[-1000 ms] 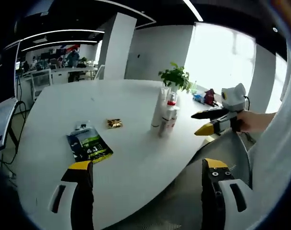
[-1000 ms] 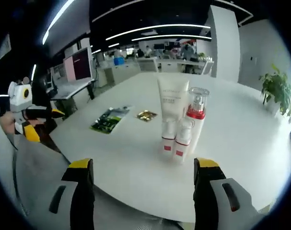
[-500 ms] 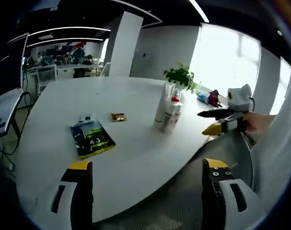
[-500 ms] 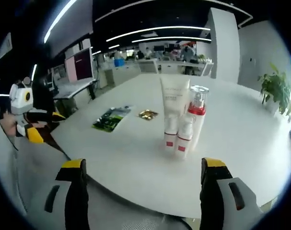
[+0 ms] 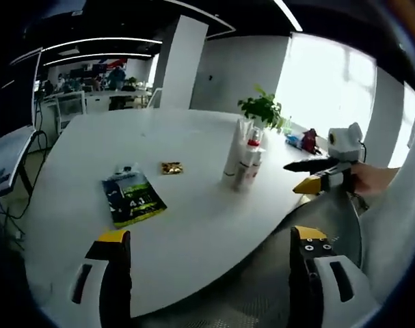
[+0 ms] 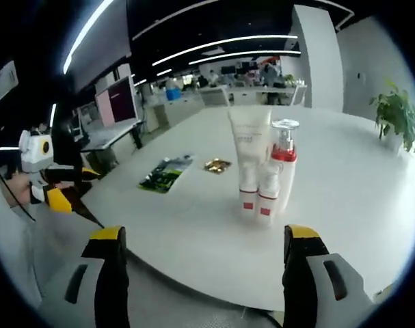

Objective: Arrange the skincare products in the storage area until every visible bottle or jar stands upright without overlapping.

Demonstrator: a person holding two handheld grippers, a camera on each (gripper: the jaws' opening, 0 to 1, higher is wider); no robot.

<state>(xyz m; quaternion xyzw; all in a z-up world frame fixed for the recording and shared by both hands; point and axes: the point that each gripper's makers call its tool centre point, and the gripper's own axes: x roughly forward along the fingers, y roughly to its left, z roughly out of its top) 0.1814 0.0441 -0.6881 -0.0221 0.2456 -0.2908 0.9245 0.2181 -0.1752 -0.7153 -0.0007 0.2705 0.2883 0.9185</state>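
1. I'm looking along my right gripper [image 6: 202, 273] at the cluster of skincare products, which I'll use as the landmark: a tall white tube [image 6: 249, 145] standing on its cap, a clear pump bottle with a red collar [image 6: 284, 160] just beside it, and two small white bottles with red labels [image 6: 258, 198] in front, all on the white table [image 6: 344, 205].
2. All four stand upright, packed close together (touching or merely near, I can't say from here).
3. The right gripper's jaws are spread wide with nothing between them, and they hang off the table's near edge, well short of the cluster.
4. My left gripper [image 5: 207, 280] is likewise wide apart and empty, and sits back from the table edge, with the cluster [image 5: 243, 160] far across the surface.
5. Beside the cluster, towards the left gripper's side, lie a dark green flat packet [image 5: 132, 198] and a small gold wrapper [image 5: 171, 167]; a potted plant [image 5: 263, 109] stands behind the cluster.
6. In the left gripper view the other gripper [image 5: 315, 178] hovers off the table to the cluster's right, with its jaws parted.
7. My read: the uprighting looks done, and this is the checking step, with both tools held clear.
8. If anything is left, the next move calls for a slow approach with the right gripper, jaws kept wide, to nudge one small bottle apart from its neighbour without toppling the tall tube behind.
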